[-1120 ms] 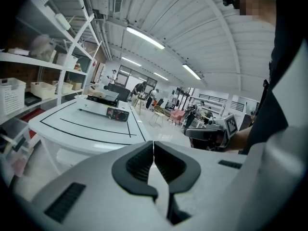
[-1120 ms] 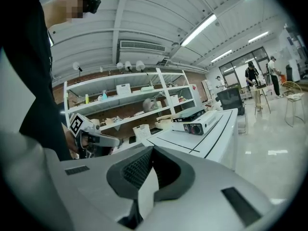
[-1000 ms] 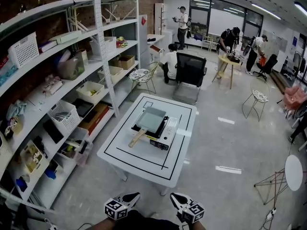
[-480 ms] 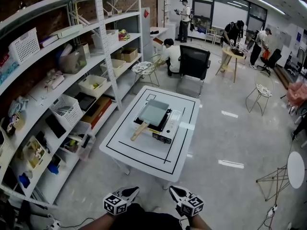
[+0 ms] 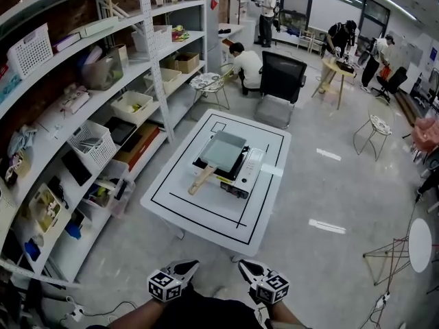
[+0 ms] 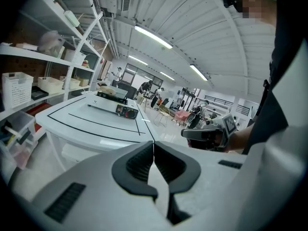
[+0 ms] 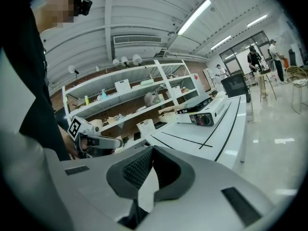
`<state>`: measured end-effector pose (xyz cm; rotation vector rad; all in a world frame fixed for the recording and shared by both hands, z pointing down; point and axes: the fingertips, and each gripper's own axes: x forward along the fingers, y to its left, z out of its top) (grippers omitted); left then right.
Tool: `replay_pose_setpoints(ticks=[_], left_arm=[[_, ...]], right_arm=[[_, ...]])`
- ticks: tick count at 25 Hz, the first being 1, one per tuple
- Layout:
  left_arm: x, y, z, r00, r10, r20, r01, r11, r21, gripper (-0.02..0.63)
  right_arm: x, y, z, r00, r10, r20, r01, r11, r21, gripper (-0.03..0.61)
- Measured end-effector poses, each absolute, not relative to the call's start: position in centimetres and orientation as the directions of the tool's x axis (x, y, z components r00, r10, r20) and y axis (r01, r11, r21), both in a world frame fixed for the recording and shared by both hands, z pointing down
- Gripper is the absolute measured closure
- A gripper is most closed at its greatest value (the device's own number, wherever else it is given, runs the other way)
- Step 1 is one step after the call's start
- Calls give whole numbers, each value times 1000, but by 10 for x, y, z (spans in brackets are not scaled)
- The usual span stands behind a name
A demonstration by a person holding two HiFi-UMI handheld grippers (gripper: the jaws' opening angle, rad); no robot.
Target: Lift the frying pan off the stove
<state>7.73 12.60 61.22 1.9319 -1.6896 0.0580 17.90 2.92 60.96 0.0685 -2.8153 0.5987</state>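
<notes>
Desk (image 5: 195, 214): stove (image 5: 247, 171) on it, toward far side. Frying pan (image 5: 223, 151) on stove, handle pointing near-left. Shelving (image 5: 82, 136) left of desk. Office chair (image 5: 282, 81) behind desk.

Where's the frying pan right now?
In the head view, the frying pan sits on the stove at the centre of the white table, its wooden handle angled near-left.

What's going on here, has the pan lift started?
Not yet. A person stands short of the white table, holding the left gripper and the right gripper low by the body, both shut and empty. The square frying pan sits on the portable gas stove on the table, with its wooden handle angled toward the person. Neither gripper is near it.
</notes>
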Motion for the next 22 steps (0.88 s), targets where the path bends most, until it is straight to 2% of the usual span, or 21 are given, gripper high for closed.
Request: replay_pose_setpoints(ticks=[8,22], left_arm=[[39,110,613,235,-894,382,-914,-69,400,603],[-64,91,612,307,-888,343,-895,-147,420,603]], right_arm=[[139,24,615,-956,4,293,-119,908,-402,554],[47,3,603,-944,-119,308,-234,899,-370,554]])
